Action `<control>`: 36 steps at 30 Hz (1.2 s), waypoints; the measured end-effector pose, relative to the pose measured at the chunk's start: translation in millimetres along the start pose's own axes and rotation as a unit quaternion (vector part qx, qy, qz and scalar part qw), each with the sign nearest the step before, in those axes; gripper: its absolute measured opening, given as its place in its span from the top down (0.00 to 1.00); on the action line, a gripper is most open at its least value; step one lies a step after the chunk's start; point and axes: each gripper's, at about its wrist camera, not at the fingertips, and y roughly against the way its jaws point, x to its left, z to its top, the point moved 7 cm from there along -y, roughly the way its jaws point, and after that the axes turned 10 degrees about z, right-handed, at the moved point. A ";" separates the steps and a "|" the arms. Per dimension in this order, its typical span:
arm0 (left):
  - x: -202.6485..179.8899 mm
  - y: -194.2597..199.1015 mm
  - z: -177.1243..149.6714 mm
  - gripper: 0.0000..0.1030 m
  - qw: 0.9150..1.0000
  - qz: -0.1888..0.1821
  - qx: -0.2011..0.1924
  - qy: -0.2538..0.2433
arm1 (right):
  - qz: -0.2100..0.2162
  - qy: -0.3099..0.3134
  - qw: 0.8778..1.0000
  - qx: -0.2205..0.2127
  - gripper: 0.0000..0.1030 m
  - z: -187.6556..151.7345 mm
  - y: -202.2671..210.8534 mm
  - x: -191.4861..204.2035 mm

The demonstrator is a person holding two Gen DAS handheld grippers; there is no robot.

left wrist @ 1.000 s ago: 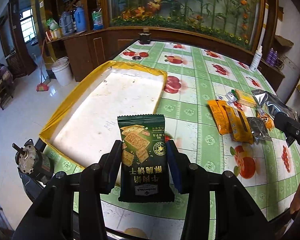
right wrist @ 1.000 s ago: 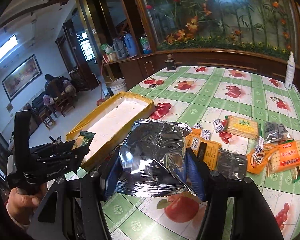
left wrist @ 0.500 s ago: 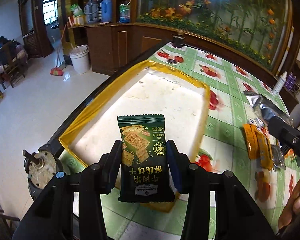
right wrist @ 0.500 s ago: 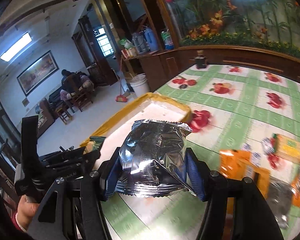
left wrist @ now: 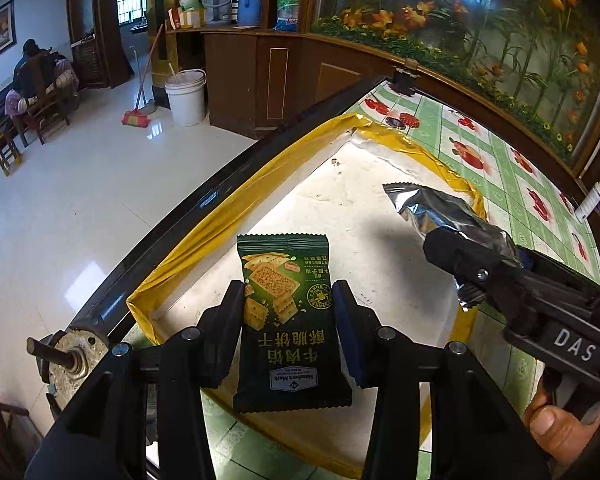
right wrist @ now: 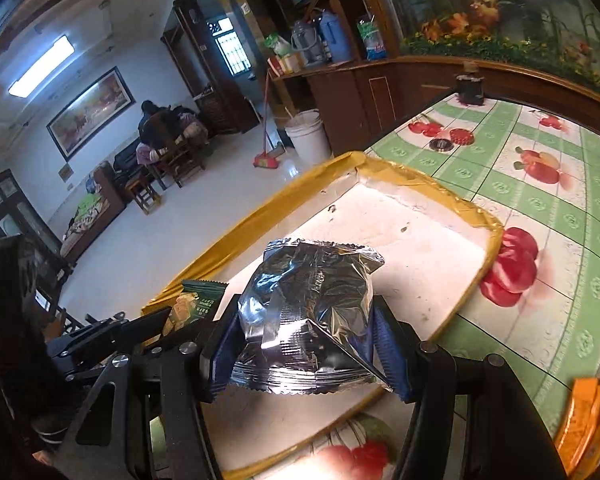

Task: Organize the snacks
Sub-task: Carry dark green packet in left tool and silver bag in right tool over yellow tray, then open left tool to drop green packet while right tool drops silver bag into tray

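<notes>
My left gripper [left wrist: 288, 300] is shut on a dark green cracker packet [left wrist: 286, 280] and holds it above the near end of the yellow-rimmed white tray [left wrist: 204, 236]. My right gripper [right wrist: 304, 324] is shut on a crinkled silver foil packet [right wrist: 308, 304] and holds it over the same tray [right wrist: 400, 240]. The silver packet [left wrist: 448, 212] and the right gripper also show at the right of the left wrist view. The green packet [right wrist: 196, 306] and the left gripper show at the lower left of the right wrist view.
The tray lies on a table with a green checked fruit-print cloth [right wrist: 560, 208]. Orange snack packets [right wrist: 592, 412] lie at the right. The table's left edge [left wrist: 188, 212] drops to the tiled floor. A wooden cabinet with a fish tank [left wrist: 460, 20] stands behind.
Both grippers have swung left with their packets, from over the tablecloth to over the tray. The loose snacks have slid out to the right of view.
</notes>
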 end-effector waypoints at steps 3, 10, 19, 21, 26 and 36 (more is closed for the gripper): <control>1.4 -7.6 -1.5 0.59 1.000 0.000 0.008 0.005 | -0.004 -0.001 1.000 0.008 0.40 0.8 -10.3 -4.1; 2.0 -19.6 -5.0 0.57 1.000 0.024 0.019 -0.004 | -0.013 0.002 0.999 0.032 0.38 -3.0 -29.7 -6.9; 0.9 -8.9 -6.5 0.27 0.999 0.032 0.011 -0.004 | -0.020 -0.002 1.000 0.023 0.31 -0.4 -20.2 -10.9; 2.0 -2.4 -7.1 0.26 1.000 0.023 0.005 0.003 | -0.023 -0.005 1.000 0.014 0.31 -0.7 -7.1 -11.8; -0.7 12.7 -7.4 0.27 1.000 0.013 -0.006 0.006 | -0.030 -0.018 0.999 -0.016 0.30 -3.0 31.9 -15.7; -22.4 43.6 -11.3 0.27 0.999 -0.001 -0.030 -0.012 | -0.052 -0.044 0.996 -0.056 0.28 -27.0 97.2 -27.6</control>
